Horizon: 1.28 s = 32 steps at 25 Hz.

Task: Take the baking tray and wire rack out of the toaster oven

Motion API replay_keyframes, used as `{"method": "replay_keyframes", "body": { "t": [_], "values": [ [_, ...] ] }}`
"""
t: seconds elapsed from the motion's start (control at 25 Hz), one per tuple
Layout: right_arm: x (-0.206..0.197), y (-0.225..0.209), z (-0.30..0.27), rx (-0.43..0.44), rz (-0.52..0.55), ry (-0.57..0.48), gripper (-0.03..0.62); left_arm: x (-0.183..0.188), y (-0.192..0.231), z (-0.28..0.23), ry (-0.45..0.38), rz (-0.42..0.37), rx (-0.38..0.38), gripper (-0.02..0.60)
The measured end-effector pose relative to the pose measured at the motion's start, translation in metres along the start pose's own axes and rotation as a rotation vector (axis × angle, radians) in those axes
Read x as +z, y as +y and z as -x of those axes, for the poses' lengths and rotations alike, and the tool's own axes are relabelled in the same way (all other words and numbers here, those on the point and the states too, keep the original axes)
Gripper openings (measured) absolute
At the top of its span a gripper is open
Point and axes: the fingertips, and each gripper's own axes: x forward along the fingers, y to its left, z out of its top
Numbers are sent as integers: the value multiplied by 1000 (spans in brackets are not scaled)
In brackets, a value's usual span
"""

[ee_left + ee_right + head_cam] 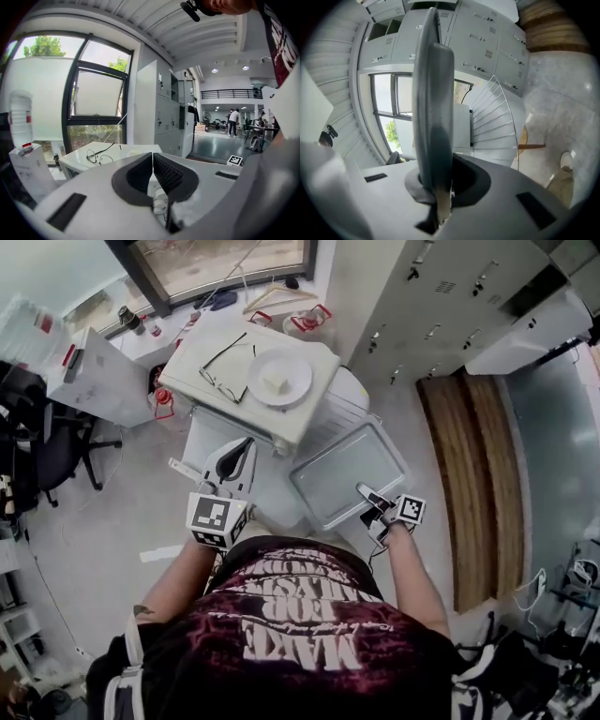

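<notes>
Tray [349, 470] is out in front of the oven [246, 399], carried by one rim only. Your right gripper [370, 498] is clamped hard on that thin edge. Left gripper [153, 161] is closed with nothing between its jaws. Rack [494, 124] shows just beyond the tray, near the oven front; can't tell whether it is seated inside.

Risks: a single-edge pinch lets the tray droop, swing or slide free, and its far corner could catch the rack wires.

Room: open floor [412, 427] on your right before the wooden bench [473, 474]. Plate [279, 378] and glasses [225, 371] sit on the oven top, so keep low.
</notes>
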Motion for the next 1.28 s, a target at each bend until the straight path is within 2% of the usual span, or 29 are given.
{"method": "replay_keyframes", "body": {
  "t": [0.12, 0.24, 0.48, 0.68, 1.0, 1.28],
  "values": [
    [28, -15, -5, -4, 44, 120, 6, -3, -13, 3, 0, 18, 103, 10],
    [50, -29, -13, -1, 45, 198, 6, -7, -21, 9, 1, 30, 199, 11],
    [71, -61, -35, -6, 46, 357, 6, -24, -26, 38, 42, 60, 365, 10],
    [88, -83, -59, -1, 6, 422, 6, -39, -24, 65, 57, 88, 486, 11],
    [93, -103, -89, -46, 20, 524, 6, -53, -31, 80, 50, 112, 587, 11],
    [89, -108, -100, -98, -50, 538, 8, -64, -36, 87, 52, 147, 629, 11]
  ]
}}
